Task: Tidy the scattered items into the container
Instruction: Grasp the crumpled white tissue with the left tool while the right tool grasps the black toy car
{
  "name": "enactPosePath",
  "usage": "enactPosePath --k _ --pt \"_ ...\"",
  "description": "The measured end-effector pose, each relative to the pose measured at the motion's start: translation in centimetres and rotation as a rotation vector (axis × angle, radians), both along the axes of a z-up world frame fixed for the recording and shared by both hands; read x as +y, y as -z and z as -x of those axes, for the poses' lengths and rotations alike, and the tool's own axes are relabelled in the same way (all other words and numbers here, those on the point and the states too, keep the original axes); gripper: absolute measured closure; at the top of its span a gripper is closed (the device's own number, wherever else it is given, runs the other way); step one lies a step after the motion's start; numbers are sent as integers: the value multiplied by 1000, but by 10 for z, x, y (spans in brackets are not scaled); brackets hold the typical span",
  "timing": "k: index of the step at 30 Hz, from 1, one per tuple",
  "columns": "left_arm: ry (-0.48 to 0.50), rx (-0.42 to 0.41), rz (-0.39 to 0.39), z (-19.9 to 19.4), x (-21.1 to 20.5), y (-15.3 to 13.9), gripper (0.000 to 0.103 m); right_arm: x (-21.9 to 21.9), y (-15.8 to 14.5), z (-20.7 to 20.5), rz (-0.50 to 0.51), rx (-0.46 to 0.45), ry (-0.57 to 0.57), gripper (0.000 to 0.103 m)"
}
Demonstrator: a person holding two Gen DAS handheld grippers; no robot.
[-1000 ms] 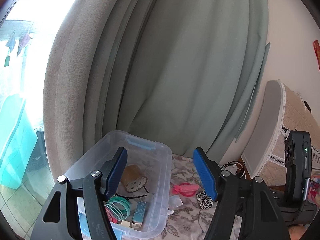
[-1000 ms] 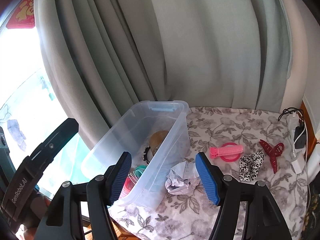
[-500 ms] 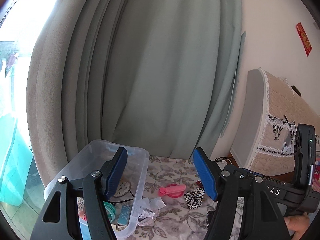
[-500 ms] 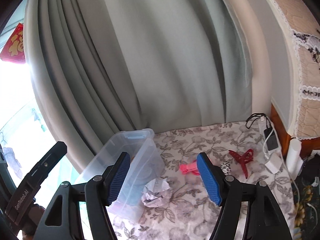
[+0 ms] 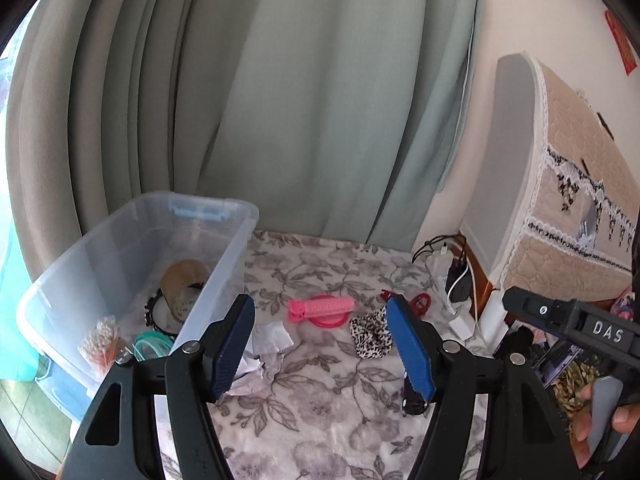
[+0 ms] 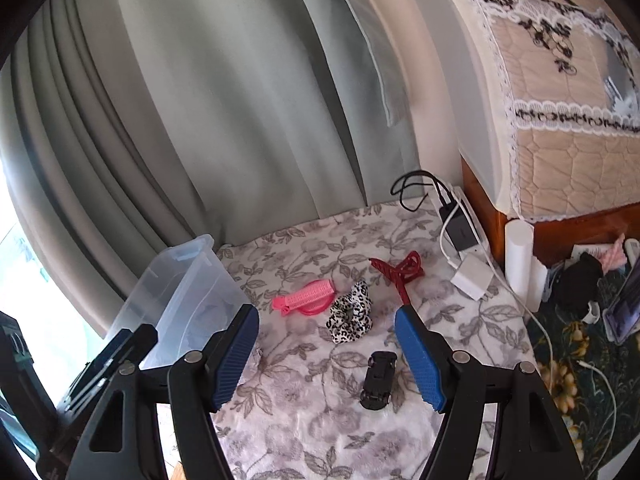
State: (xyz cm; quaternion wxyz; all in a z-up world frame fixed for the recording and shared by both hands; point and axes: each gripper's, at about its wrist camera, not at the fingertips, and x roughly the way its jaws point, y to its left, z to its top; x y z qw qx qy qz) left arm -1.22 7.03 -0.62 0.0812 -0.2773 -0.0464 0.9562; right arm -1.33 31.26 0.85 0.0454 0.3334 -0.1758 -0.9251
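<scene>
Ribbed blue pads of both grippers (image 5: 324, 344) (image 6: 328, 354) spread, empty, above fuzzy leopard scrunchie (image 6: 350, 318).

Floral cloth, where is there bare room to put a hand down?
Free: the near cloth in front of the toy car, and the far strip under the curtain. Crowded: the middle, with pink clip, scrunchie and red claw clip; chargers line the right edge.
</scene>
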Motion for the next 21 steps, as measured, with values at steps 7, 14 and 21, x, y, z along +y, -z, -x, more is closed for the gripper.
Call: enactPosePath --k 7,14,21 --pt "-46 -92 29 17 1 39 33 1 30 14 40 -105 -15 29" --pt "-24 -158 35 30 5 61 35 -2 68 29 60 -226 -27 29" --pt "-42 -167 116 51 18 76 35 -3 94 40 56 -291 -35 29"
